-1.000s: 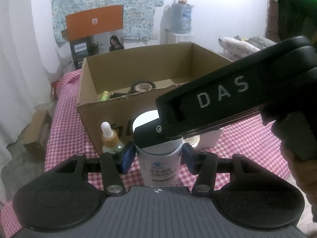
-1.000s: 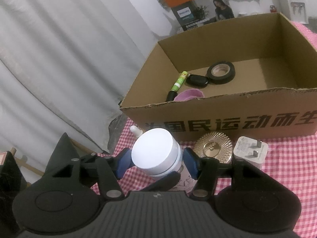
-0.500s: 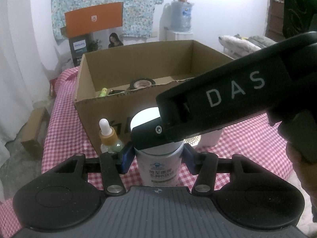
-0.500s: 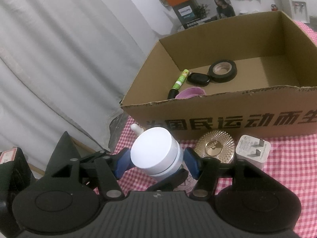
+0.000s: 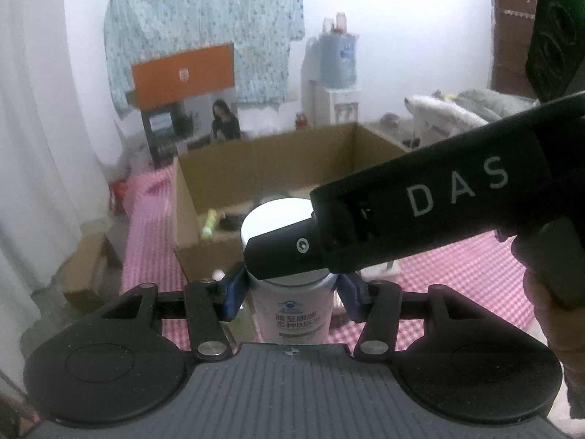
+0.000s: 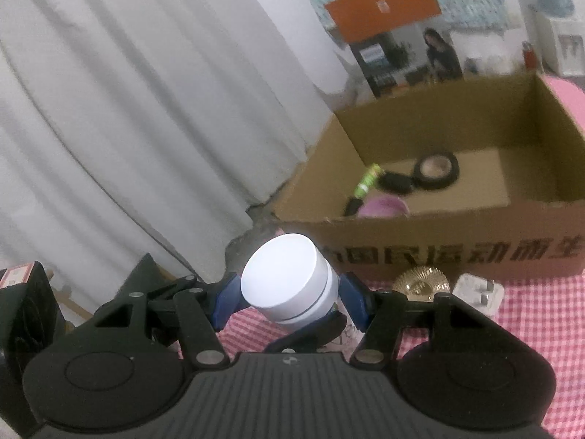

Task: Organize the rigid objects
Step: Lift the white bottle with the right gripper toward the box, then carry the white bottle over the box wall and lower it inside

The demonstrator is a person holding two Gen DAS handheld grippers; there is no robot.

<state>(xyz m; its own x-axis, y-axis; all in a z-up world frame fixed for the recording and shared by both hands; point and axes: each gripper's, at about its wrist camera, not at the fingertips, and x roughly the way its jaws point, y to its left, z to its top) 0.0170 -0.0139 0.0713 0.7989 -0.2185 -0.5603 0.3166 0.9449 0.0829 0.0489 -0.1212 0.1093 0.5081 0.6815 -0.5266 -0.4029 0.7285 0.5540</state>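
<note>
Left wrist view: the left gripper (image 5: 290, 294) clamps the body of a white supplement bottle (image 5: 292, 316), its blue pads pressed to either side just under the white cap (image 5: 272, 219). From the right, the right gripper (image 5: 292, 252) reaches across and clenches that cap. Behind the bottle, an open cardboard box (image 5: 263, 161) sits on a red checked tablecloth (image 5: 146, 226); the view is blurred.

Right wrist view, going left to right: white curtains (image 6: 128, 109) hang at the left. At the near centre the right gripper (image 6: 289, 300) grasps the white cap (image 6: 285, 281) between blue pads (image 6: 228, 301), the bottle tilted. Right of it on the cloth, near the box front, lie a gold ribbed lid (image 6: 420, 285) and a white plug adapter (image 6: 479, 292). Inside the cardboard box (image 6: 438, 226) are a green tube (image 6: 369, 181), a pink round item (image 6: 384, 206), a black key fob (image 6: 396, 183) and a black tape roll (image 6: 437, 170).
</note>
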